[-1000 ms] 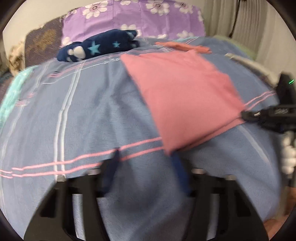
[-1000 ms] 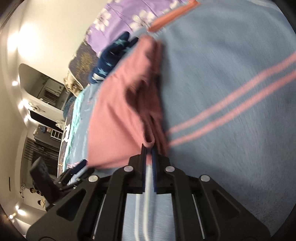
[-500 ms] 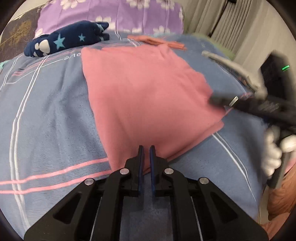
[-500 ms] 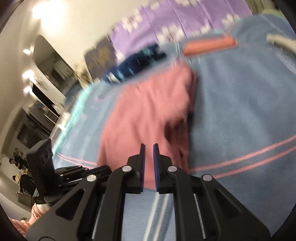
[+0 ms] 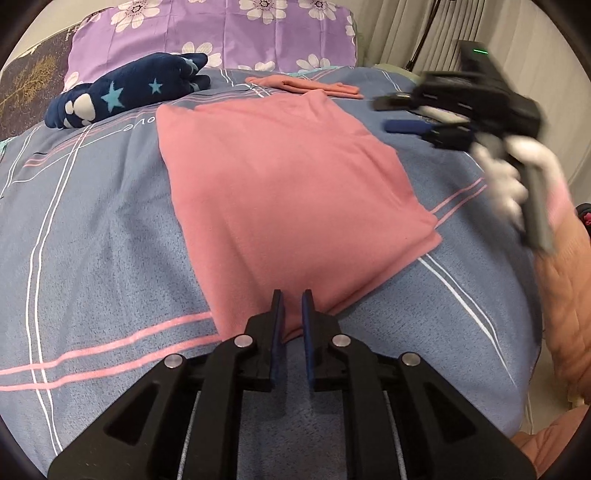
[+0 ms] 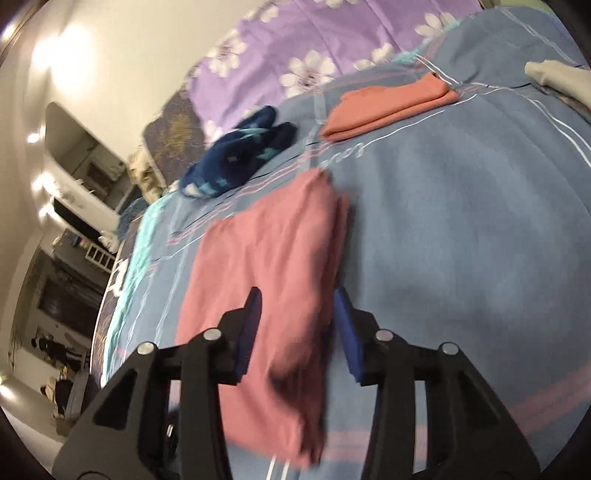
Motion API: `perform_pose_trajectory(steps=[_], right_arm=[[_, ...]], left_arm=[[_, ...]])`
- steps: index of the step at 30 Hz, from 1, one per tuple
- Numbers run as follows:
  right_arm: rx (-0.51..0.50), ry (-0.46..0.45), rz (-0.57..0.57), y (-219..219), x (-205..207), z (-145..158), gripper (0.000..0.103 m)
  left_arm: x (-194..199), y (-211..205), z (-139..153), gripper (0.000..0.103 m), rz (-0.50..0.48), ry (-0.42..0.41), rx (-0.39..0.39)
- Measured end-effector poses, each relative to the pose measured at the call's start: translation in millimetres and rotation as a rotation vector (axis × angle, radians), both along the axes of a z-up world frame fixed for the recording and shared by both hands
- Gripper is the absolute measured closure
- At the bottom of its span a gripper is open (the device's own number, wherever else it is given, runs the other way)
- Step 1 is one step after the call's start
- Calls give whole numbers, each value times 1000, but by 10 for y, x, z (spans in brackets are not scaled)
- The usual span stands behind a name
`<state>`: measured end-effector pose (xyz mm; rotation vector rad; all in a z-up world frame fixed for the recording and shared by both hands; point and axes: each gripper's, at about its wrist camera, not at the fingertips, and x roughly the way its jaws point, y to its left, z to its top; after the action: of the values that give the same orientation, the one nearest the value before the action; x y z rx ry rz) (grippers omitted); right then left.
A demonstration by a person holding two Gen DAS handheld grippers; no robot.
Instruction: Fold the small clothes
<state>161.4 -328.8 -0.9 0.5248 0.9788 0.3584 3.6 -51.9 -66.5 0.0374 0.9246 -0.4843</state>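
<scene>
A pink garment (image 5: 288, 192) lies folded flat on the blue striped bedspread (image 5: 92, 240); it also shows in the right wrist view (image 6: 273, 266). My left gripper (image 5: 292, 299) hovers at its near edge, jaws nearly closed with a narrow gap and nothing between them. My right gripper (image 6: 297, 299) is open above the garment's right side, empty. It also shows in the left wrist view (image 5: 399, 114), raised at the right, held by a white-gloved hand.
A navy star-patterned garment (image 5: 125, 92) and a folded orange-pink garment (image 5: 303, 84) lie at the back near a purple flowered pillow (image 5: 221, 33). A pale cloth (image 6: 554, 79) lies at the far right. Curtains hang beyond the bed's right side.
My right gripper let go of the pink garment's corner, lifted away and opened. My left gripper shut and moved in to the garment's near edge. The garment now lies flat.
</scene>
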Motion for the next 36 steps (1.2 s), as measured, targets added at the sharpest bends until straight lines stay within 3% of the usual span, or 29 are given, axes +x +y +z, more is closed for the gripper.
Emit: perform_pose_trajectory(steps=[4, 7, 8, 9, 12, 15, 18, 22, 25, 26, 28, 29, 30, 32, 36], right_arm=[[-44, 81, -16, 67, 482, -220, 60], [47, 69, 37, 157, 660, -260, 63], [62, 46, 51, 173, 675, -217, 86], [68, -11, 63, 185, 675, -119, 95], [67, -115, 17, 111, 638, 32, 102], [-10, -42, -35, 31, 769, -152, 101], [29, -11, -59, -106, 650, -225, 99], [33, -148, 142, 204, 123, 161, 99], [-55, -216, 296, 512, -376, 281, 94], [-122, -199, 289, 586, -448, 234, 88], [-327, -78, 178, 585, -521, -73, 89], [-320, -20, 144, 500, -515, -294, 92], [-241, -47, 120, 391, -554, -358, 92], [-216, -25, 102, 298, -594, -331, 97], [-263, -52, 59, 289, -707, -143, 90]], left_arm=[[-10, -7, -3, 91, 0, -2, -2], [9, -8, -7, 91, -1, 3, -7], [7, -10, -8, 91, -1, 6, -9], [13, -7, -7, 91, -1, 9, -11], [15, -5, -12, 91, -3, 10, -13], [12, -7, -14, 91, -3, 7, -13], [-2, -4, -16, 91, -1, -1, -15], [5, -1, -16, 91, -2, 5, -19], [3, 11, -16, 91, -2, 5, -27], [-5, 13, -15, 91, -1, 2, -27], [-19, 11, -17, 91, -2, -4, -24], [-20, 9, -17, 91, -3, -6, -24], [-24, 4, -18, 91, -4, -7, -21], [-26, 6, -18, 91, -4, -9, -19], [-29, 18, -3, 90, 0, -8, -21]])
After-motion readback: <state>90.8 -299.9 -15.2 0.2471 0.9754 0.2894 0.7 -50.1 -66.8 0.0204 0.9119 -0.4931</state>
